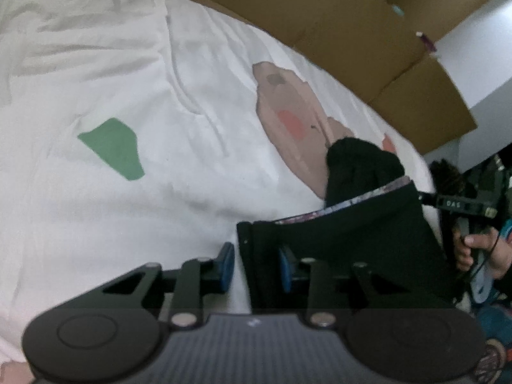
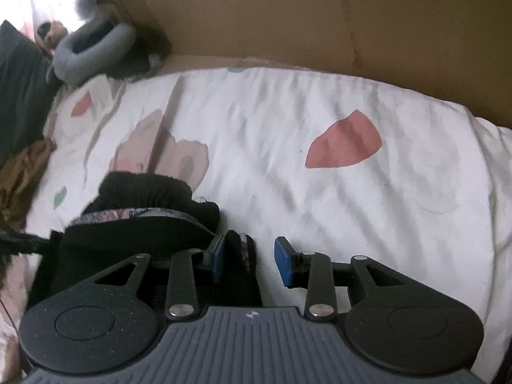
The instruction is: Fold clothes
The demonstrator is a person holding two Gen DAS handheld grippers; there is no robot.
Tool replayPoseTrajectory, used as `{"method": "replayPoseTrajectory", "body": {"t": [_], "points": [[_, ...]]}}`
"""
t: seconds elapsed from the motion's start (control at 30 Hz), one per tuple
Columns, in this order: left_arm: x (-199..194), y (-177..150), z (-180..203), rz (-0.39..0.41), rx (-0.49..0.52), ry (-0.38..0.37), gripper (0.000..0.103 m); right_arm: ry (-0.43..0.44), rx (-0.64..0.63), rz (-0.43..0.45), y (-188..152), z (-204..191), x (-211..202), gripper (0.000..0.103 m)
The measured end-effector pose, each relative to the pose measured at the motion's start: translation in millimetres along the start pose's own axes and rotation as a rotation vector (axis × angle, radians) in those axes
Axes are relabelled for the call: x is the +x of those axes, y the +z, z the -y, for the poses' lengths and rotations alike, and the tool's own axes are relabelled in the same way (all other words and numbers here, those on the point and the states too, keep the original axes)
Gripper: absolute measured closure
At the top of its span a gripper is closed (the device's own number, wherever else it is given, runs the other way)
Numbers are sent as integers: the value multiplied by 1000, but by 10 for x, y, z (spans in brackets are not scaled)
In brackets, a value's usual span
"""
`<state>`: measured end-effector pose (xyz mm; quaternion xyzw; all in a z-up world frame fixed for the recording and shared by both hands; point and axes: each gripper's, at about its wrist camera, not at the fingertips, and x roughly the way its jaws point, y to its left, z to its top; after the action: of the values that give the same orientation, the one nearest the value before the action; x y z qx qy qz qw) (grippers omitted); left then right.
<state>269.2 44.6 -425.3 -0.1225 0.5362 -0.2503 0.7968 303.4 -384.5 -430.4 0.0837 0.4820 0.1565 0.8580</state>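
Left wrist view: a black garment lies bunched on the white bedsheet, low and right in the picture, with a patterned strip of lining showing along 1 folded edge.
Garment look: dark, soft and thick; 1 rolled end points up the bed, and a flat straight edge hangs down between the blue pads.
Right wrist view: the same black garment sits at lower left on the sheet, its patterned lining curving across the middle of the heap.
Bedsheet: white and creased, printed with pink, green and beige patches.
Surroundings: brown cardboard stands along the far edge of the bed; a grey ring cushion and a plush toy lie at the upper left corner.
Obstructions: nothing lies over the garment; motion blur softens both pictures.
Left gripper: jaws parted, garment edge between the pads, touching the right pad only, not pinched.
Right gripper: jaws spread wide, a fold of the garment against the left pad, right pad clear over bare sheet.
Right hand: seen from the left camera, wrapped around the other gripper's handle.
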Motion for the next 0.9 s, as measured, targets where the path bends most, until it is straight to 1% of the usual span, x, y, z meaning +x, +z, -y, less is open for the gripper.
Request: {"method": "replayPoseTrajectory", "body": {"t": [0.1, 0.27, 0.3, 0.33, 0.37, 0.4, 0.47, 0.5, 0.57, 0.6, 0.63, 0.7, 0.77, 0.9], "points": [[9, -10, 74, -8, 28, 37, 72, -26, -50, -8, -16, -75, 53, 65], [61, -5, 210, -21, 82, 96, 72, -45, -77, -12, -34, -128, 64, 66], [68, -8, 227, -21, 88, 104, 73, -50, -90, -13, -37, -153, 62, 71], [73, -11, 240, -21, 92, 109, 73, -48, -98, -15, -42, -178, 60, 78], [77, -14, 249, -20, 94, 113, 74, -44, -103, -17, -49, -204, 58, 82], [80, -19, 256, -19, 94, 115, 75, -48, -110, -19, -56, -231, 59, 84], [86, -28, 265, -17, 92, 116, 77, -62, -126, -18, -68, -268, 62, 84], [91, -28, 270, -17, 91, 114, 79, -64, -125, -20, -66, -270, 64, 85], [105, -20, 281, -19, 92, 106, 87, -57, -110, -27, -49, -247, 65, 88], [108, -16, 282, -19, 88, 100, 93, -54, -109, -26, -47, -241, 60, 90], [102, -15, 286, -14, 81, 100, 94, -57, -116, -20, -51, -242, 53, 93], [68, -24, 316, 3, 81, 106, 95, -72, -107, 11, -58, -250, 0, 95], [16, -28, 349, 20, 87, 108, 96, -78, -80, 43, -64, -253, -86, 96], [-146, 6, 408, 58, 102, 101, 96, -83, -76, 94, -57, -279, -298, 97]]}}
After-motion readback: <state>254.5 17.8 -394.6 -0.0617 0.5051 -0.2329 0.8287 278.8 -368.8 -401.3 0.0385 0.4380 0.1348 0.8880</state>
